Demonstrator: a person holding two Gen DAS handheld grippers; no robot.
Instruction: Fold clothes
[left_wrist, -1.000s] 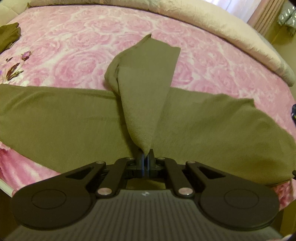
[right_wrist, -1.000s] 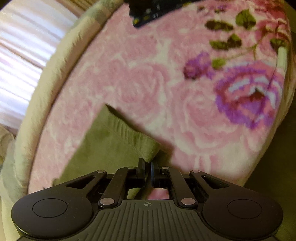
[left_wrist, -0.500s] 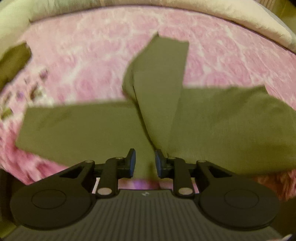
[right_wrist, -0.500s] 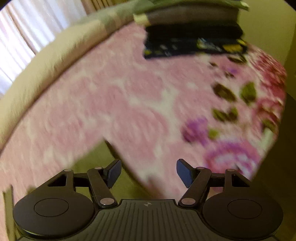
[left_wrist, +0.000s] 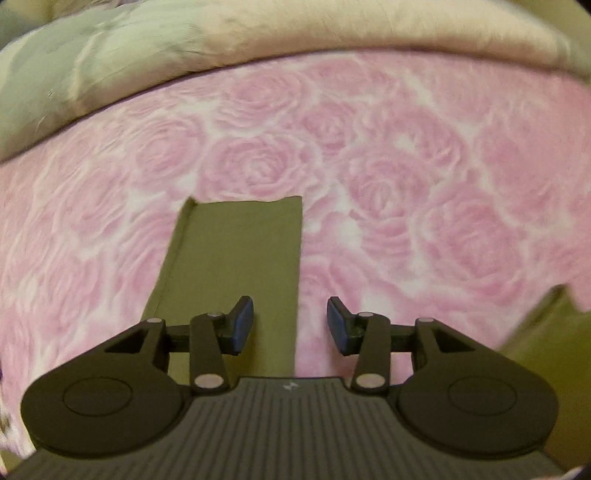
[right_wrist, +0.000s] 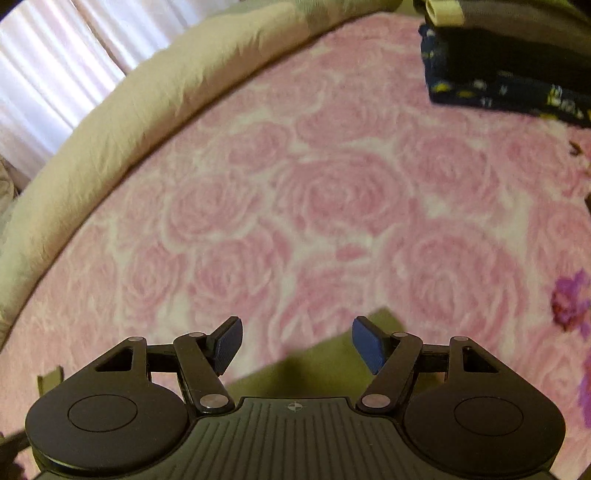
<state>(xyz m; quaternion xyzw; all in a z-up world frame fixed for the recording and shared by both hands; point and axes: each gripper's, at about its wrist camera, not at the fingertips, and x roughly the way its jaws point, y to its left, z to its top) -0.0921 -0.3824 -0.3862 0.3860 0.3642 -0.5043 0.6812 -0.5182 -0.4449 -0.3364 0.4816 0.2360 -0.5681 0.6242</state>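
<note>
An olive-green garment (left_wrist: 236, 258) lies flat on the pink rose-patterned bed cover (left_wrist: 406, 184); in the left wrist view a folded strip of it runs up the middle-left, and another part (left_wrist: 546, 325) shows at the right edge. My left gripper (left_wrist: 290, 328) hovers over the strip's right edge, its jaws opening, with nothing pressed between the blue pads. In the right wrist view a corner of the olive-green garment (right_wrist: 321, 354) lies just below my right gripper (right_wrist: 295, 345), which is open and holds nothing.
A beige quilt roll (left_wrist: 258, 29) borders the far side of the bed, also as the beige quilt roll (right_wrist: 110, 110) in the right wrist view. A stack of dark folded clothes (right_wrist: 506, 62) sits at the top right. White curtains (right_wrist: 48, 59) hang behind.
Both grippers let go of the olive fabric and opened. The left one swung sideways over the folded strip; the right one moved off the cloth's corner towards the bed's middle.
</note>
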